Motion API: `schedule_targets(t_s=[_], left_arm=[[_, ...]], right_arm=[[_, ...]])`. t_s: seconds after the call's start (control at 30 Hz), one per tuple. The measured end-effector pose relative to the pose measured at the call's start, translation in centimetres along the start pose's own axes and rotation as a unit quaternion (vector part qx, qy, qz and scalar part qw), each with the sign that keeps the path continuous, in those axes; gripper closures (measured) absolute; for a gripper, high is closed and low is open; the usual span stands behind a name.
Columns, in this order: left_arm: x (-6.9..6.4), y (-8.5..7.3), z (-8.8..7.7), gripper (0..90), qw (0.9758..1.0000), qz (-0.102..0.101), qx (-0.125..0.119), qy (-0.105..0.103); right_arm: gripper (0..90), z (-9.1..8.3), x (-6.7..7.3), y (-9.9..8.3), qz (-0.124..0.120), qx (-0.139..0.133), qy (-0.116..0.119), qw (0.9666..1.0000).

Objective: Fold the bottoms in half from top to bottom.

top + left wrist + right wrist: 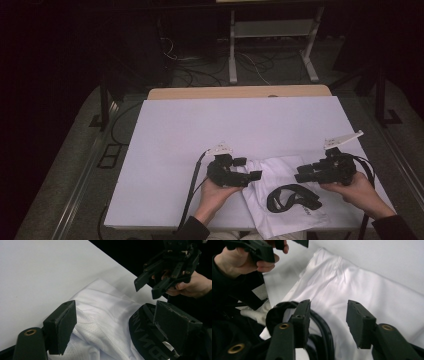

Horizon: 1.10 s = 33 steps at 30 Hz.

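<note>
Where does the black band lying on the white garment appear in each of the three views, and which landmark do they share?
High view: black band low and right of centre, on the white garment.
Left gripper view: black band at lower right, partly behind a jaw.
Right gripper view: black band at lower left, by a jaw.
Shared landmark: the white garment.

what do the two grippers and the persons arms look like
Both the left gripper and the right gripper are black, angular frames with two flat, blocky jaws and brass-coloured bolts at the jaw bases. Each carries a pale three-cornered plate on top and trails a black cable. The person wears dark long sleeves; the hands are bare.
</note>
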<state>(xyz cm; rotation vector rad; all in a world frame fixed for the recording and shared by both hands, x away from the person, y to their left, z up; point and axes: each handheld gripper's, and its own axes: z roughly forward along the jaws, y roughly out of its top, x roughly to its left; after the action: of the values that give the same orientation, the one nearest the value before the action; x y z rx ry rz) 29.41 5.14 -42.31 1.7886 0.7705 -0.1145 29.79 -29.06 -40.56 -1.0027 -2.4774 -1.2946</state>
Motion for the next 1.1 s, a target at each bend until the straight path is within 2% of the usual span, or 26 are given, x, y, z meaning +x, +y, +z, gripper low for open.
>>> schedule_targets(t_s=[0.3,0.53,0.67,0.9,1.1], left_arm=[[0.0,0.0,0.0,17.9,1.0000,-0.001,-0.001,0.000],[0.1,-0.1,0.3,17.9,1.0000,0.000,0.003,-0.002],[0.0,-0.3,0.5,17.9,1.0000,-0.001,0.005,-0.004],[0.2,-0.3,0.4,17.9,1.0000,-0.003,0.003,-0.002],[0.3,-0.3,0.3,17.9,1.0000,-0.003,0.002,-0.002]], right_arm=[[75.5,1.4,-0.3,1.3,-0.006,0.009,-0.009,0.9999],[81.7,2.6,-0.6,1.9,0.001,0.019,-0.014,0.9997],[86.2,3.6,-0.7,2.1,0.007,0.034,-0.011,0.9993],[88.4,5.6,0.3,1.7,-0.008,0.072,0.004,0.9974],[88.4,5.8,1.1,0.7,-0.009,0.086,0.016,0.9962]])
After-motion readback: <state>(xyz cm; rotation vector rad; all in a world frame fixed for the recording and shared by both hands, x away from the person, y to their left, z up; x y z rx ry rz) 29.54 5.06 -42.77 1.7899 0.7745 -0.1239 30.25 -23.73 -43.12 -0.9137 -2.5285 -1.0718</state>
